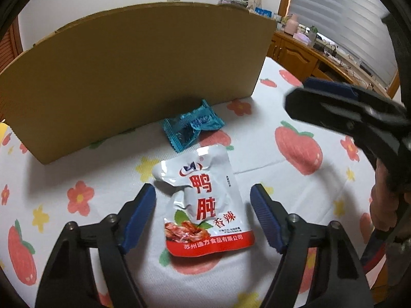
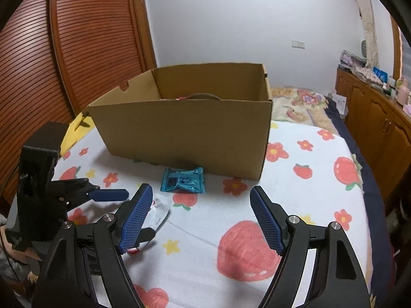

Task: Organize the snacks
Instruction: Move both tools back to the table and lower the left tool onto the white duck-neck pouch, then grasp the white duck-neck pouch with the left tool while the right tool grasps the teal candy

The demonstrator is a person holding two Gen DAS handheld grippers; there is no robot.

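My left gripper (image 1: 203, 213) straddles the white duck-gizzard pouch (image 1: 205, 205) at lower centre, pads spread, not touching. My right gripper (image 2: 201, 218) is spread and empty. The teal wrapper (image 1: 191, 127) lies against the cardboard box (image 1: 133, 71).

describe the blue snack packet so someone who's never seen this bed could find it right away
Start at the open cardboard box standing on the fruit-and-flower bedsheet. At the foot of its near wall lies the teal foil packet, small, crinkled, with zigzag edges. Its neighbour, the white and red pouch with large red Chinese characters, lies nearer the grippers and is bigger.
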